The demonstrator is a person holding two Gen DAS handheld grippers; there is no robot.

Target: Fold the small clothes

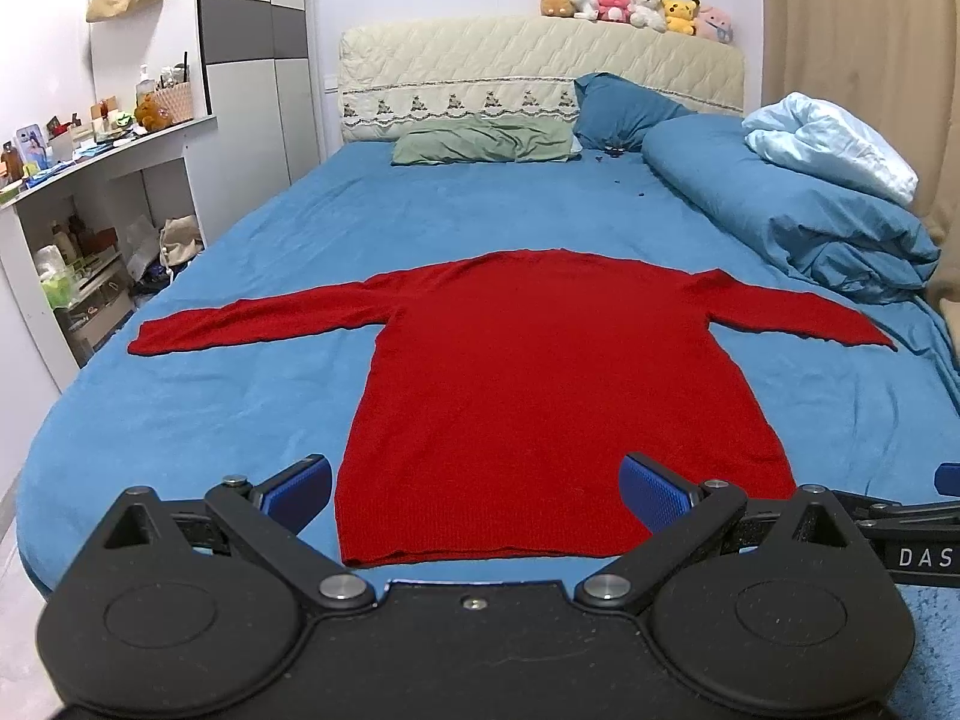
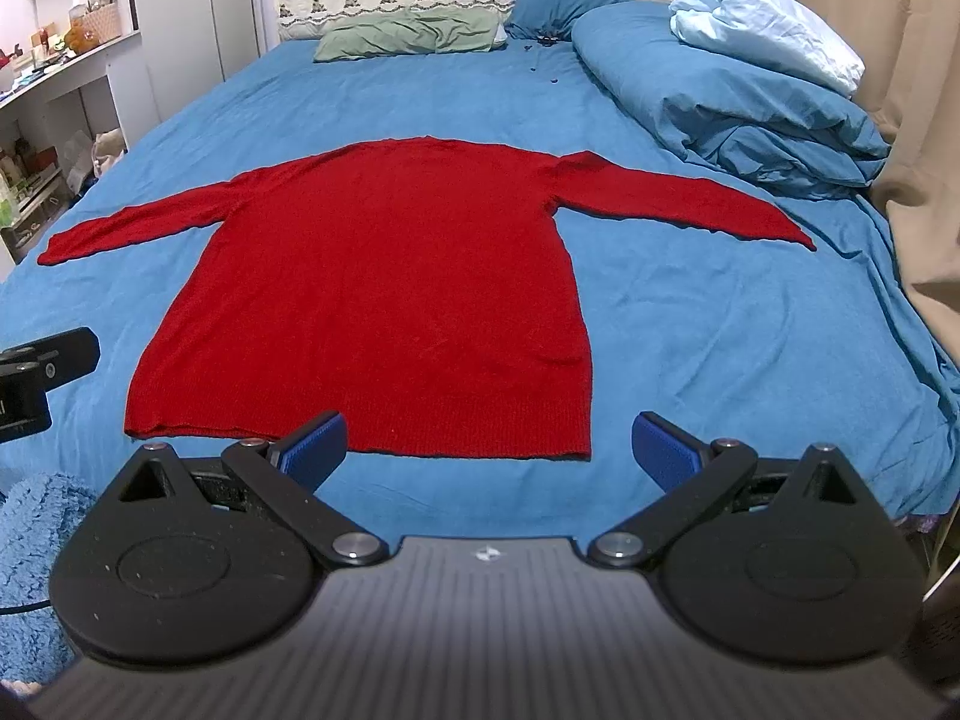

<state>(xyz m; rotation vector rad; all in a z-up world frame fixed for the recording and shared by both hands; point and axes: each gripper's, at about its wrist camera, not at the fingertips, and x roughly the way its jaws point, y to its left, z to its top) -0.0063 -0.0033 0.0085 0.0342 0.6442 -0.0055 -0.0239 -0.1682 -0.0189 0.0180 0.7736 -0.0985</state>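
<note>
A red long-sleeved sweater (image 1: pixel 528 384) lies flat on the blue bed, hem toward me, both sleeves spread out sideways. It also shows in the right wrist view (image 2: pixel 384 294). My left gripper (image 1: pixel 477 495) is open and empty, held just above the hem near its left half. My right gripper (image 2: pixel 489 447) is open and empty, held over the hem's right corner. The right gripper's tip shows at the right edge of the left wrist view (image 1: pixel 948 480). The left gripper's body shows at the left edge of the right wrist view (image 2: pixel 42 372).
A rolled blue duvet (image 1: pixel 798 210) with a pale blue cloth (image 1: pixel 834 144) lies at the bed's right. Green (image 1: pixel 480 141) and blue (image 1: pixel 618 105) pillows lie at the headboard, plush toys (image 1: pixel 636 6) on top. Cluttered shelves (image 1: pixel 90 228) stand left. A curtain (image 2: pixel 924 120) hangs right.
</note>
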